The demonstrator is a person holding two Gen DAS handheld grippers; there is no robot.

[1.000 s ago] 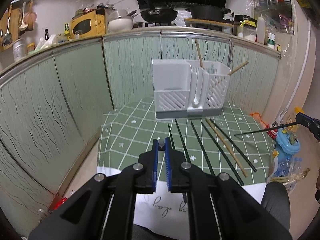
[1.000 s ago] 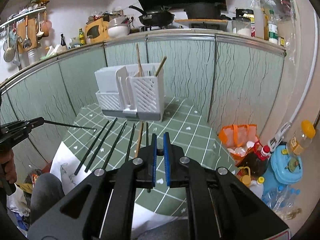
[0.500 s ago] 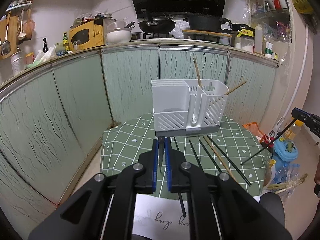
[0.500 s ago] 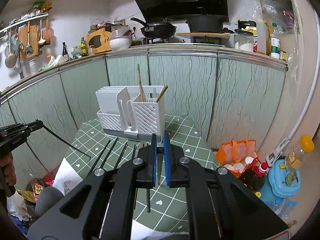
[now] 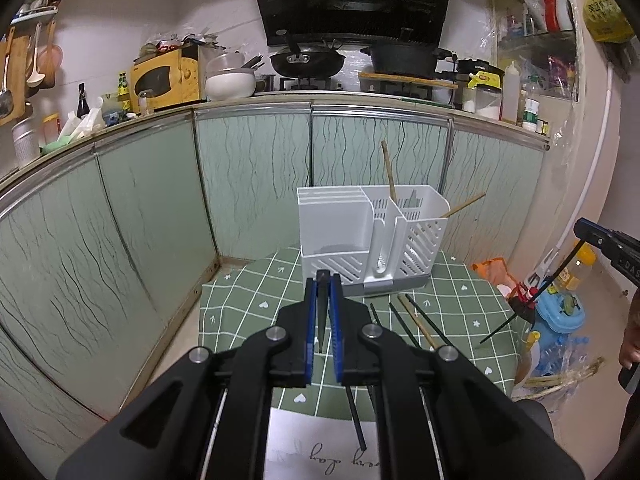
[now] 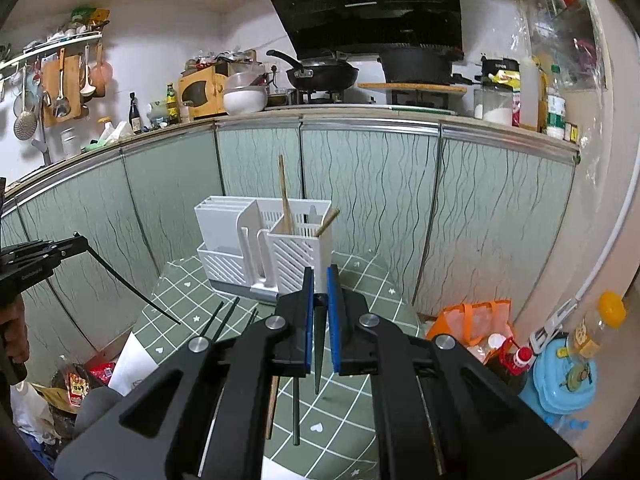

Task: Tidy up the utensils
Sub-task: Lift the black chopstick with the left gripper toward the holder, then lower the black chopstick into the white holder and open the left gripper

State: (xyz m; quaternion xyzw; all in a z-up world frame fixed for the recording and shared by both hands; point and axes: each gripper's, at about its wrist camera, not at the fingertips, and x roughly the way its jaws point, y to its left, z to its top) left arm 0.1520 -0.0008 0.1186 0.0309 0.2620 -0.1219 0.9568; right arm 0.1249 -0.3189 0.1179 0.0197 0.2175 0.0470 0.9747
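Observation:
My left gripper (image 5: 323, 280) is shut on a dark chopstick (image 5: 321, 328) that hangs tip-down above the green checked table (image 5: 248, 304). The right gripper (image 6: 318, 276) is shut on another dark chopstick (image 6: 319, 356), also hanging off the table. Each gripper shows in the other's view, at the side edge, with its stick slanting down. The white utensil holder (image 5: 372, 240) stands at the table's far side with two wooden chopsticks (image 6: 285, 200) in its slotted compartment. Several dark chopsticks (image 5: 428, 326) and a wooden one (image 5: 416, 322) lie in front of it.
Green cabinet fronts (image 5: 256, 176) close in behind and to the left of the table. A white paper (image 5: 312, 448) hangs over the near edge. On the floor to the right sit an orange bag (image 6: 472, 320), bottles and a blue container (image 6: 564, 380).
Both grippers have risen, each with its dark chopstick. The sticks now dangle steeper and higher above the table. The holder sits lower in both views.

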